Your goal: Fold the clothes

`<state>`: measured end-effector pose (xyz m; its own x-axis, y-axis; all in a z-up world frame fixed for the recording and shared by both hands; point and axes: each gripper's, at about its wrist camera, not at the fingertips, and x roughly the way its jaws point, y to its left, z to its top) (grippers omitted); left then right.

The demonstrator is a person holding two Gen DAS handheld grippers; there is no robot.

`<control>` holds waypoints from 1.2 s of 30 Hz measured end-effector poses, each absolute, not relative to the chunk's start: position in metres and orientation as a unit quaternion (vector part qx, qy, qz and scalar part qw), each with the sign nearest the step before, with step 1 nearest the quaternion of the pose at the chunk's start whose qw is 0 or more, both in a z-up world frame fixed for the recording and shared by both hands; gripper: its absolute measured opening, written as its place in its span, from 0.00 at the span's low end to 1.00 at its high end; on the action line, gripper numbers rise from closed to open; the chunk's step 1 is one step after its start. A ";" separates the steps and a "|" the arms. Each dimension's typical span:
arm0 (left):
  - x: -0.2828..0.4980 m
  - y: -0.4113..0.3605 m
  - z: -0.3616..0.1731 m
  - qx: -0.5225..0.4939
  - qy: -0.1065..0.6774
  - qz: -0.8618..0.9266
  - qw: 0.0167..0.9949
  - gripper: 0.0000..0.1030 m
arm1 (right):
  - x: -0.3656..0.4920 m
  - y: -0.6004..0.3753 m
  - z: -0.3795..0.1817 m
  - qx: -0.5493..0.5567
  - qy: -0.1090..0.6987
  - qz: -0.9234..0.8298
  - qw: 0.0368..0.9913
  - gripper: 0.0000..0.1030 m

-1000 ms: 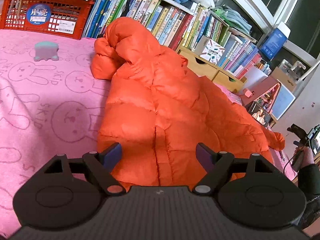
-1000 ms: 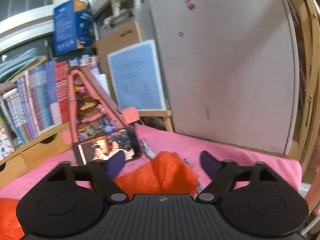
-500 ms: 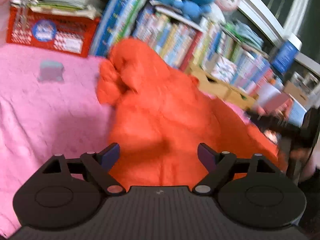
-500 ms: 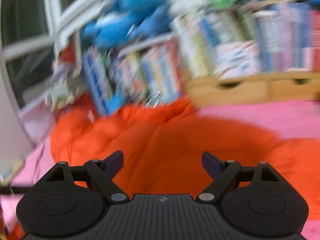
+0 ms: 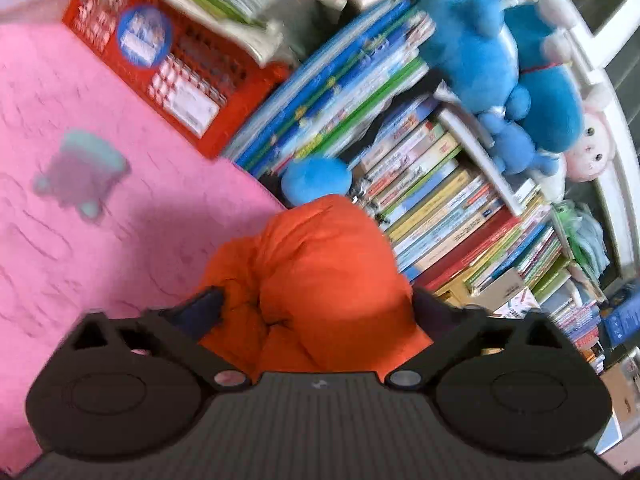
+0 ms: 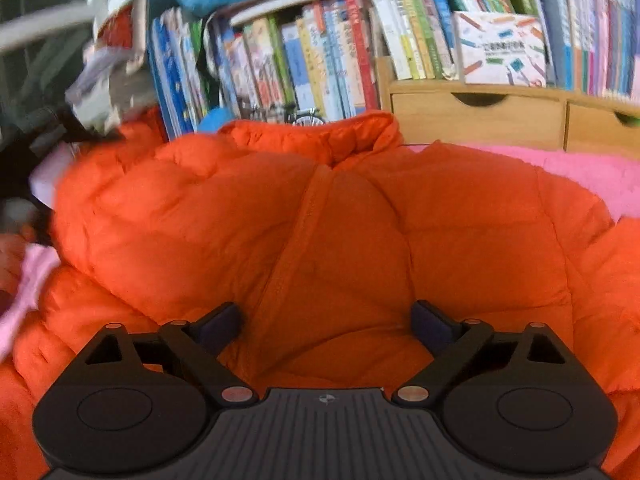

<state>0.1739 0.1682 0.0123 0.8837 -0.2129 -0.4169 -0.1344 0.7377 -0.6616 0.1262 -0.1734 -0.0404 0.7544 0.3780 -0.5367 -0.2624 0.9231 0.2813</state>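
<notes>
An orange puffy jacket (image 5: 320, 272) lies on a pink blanket (image 5: 100, 240). In the left wrist view its bunched end, up against the bookshelf, bulges between the fingers of my left gripper (image 5: 316, 310). Those jaws are closing around the fabric but still stand wide. In the right wrist view the jacket (image 6: 320, 220) fills the middle, its collar towards the books. My right gripper (image 6: 326, 318) hovers over the jacket's front with the zip seam running between its fingers. Its jaws are opening and grip nothing.
A red crate (image 5: 180, 68) of papers and a small teal object (image 5: 80, 176) sit on the blanket at the left. Rows of books (image 6: 300, 60), blue plush toys (image 5: 500, 60) and wooden drawers (image 6: 480, 116) stand close behind the jacket. More pink blanket (image 6: 580, 168) shows at the right.
The left gripper has rolled and moved up the jacket to its bunched end by the books. The right gripper has swung from the wall end to face the jacket's front.
</notes>
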 end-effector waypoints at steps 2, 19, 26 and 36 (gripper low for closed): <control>0.167 0.153 0.021 -0.325 0.229 -0.032 0.917 0.35 | 0.122 -0.206 -0.043 0.202 0.271 0.192 0.921 0.89; 0.018 -0.016 0.019 0.174 0.070 -0.156 0.970 0.65 | 0.113 -0.275 -0.057 0.378 0.198 0.166 0.889 0.89; 0.003 0.022 0.040 0.041 -0.046 0.017 0.998 1.00 | 0.112 -0.274 -0.058 0.375 0.203 0.167 0.889 0.90; 0.061 -0.017 0.015 0.071 0.113 -0.155 0.979 0.83 | 0.111 -0.277 -0.059 0.390 0.196 0.180 0.881 0.90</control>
